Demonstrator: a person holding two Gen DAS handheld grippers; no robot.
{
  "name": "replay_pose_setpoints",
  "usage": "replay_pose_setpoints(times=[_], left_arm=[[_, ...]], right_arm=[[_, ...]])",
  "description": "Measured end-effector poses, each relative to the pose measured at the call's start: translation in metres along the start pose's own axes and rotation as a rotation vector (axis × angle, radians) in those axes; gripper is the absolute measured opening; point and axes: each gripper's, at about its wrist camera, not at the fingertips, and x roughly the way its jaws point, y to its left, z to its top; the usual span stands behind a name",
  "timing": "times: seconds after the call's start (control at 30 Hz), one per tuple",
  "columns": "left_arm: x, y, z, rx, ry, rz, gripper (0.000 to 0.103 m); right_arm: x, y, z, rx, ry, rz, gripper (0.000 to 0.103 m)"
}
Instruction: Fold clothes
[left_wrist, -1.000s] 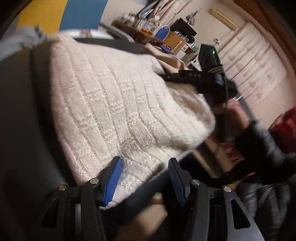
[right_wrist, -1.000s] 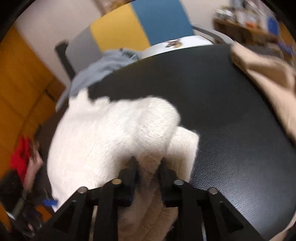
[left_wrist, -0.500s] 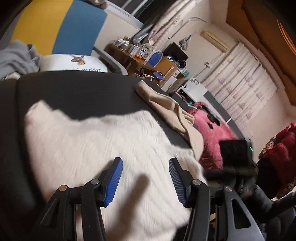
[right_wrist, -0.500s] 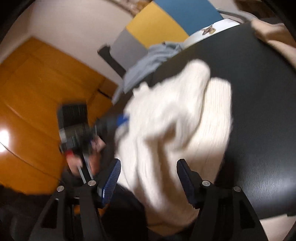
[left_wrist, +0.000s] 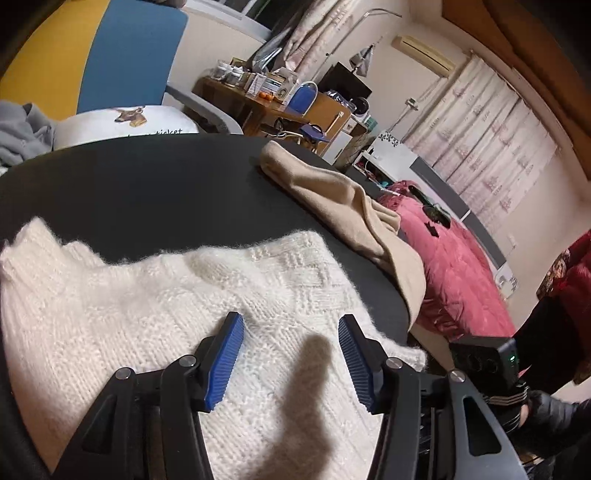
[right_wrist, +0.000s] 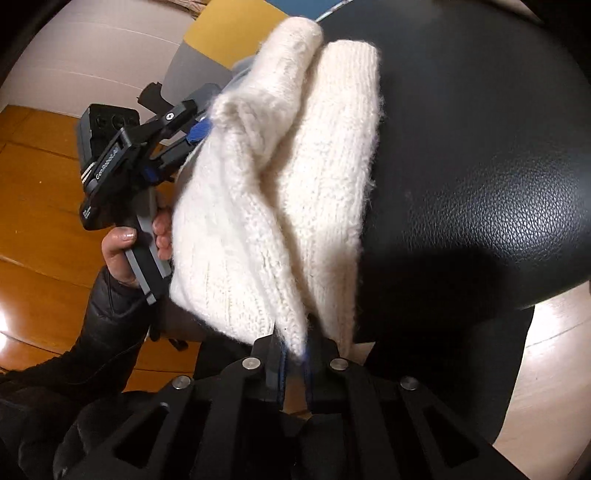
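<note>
A cream knitted sweater (left_wrist: 155, 310) lies folded on a round black leather table (left_wrist: 155, 192). My left gripper (left_wrist: 291, 354) is open, its blue pads just above the sweater's near part, holding nothing. In the right wrist view my right gripper (right_wrist: 295, 350) is shut on the sweater's edge (right_wrist: 291, 325) at the table's rim. The sweater (right_wrist: 280, 177) runs away from it in two thick folds. The left gripper (right_wrist: 184, 129) shows there at the sweater's far left side, held by a hand.
A beige garment (left_wrist: 343, 210) lies on the table's far right part and hangs over the edge. A grey garment (left_wrist: 18, 133) and a white cushion (left_wrist: 125, 122) sit behind the table. A pink bed (left_wrist: 454, 266) is to the right. Wooden floor (right_wrist: 44, 184) lies below.
The right gripper opened half a second ago and has now shut on the sweater's edge at the table rim. The left gripper stayed open and now hovers over the flattened sweater.
</note>
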Motion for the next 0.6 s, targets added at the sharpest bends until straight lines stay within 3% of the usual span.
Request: replay_pose_setpoints(times=[0.1, 0.2, 0.33, 0.47, 0.6], left_arm=[[-0.004, 0.006, -0.001, -0.028, -0.02, -0.027, 0.054], [-0.007, 0.006, -0.003, -0.03, -0.046, -0.027, 0.054], [-0.01, 0.005, -0.003, -0.032, -0.063, -0.028, 0.054], [-0.029, 0.006, -0.005, -0.086, -0.132, -0.02, 0.057], [-0.061, -0.001, -0.02, -0.09, -0.212, 0.003, 0.062]], right_arm=[[-0.008, 0.0, -0.004, 0.006, -0.014, 0.02, 0.009], [-0.02, 0.004, -0.002, -0.003, -0.036, 0.029, 0.024], [-0.042, 0.027, 0.029, -0.086, -0.176, 0.001, 0.05], [-0.052, 0.041, 0.065, -0.132, -0.331, -0.048, 0.058], [-0.028, 0.036, 0.104, -0.089, -0.36, -0.068, 0.058]])
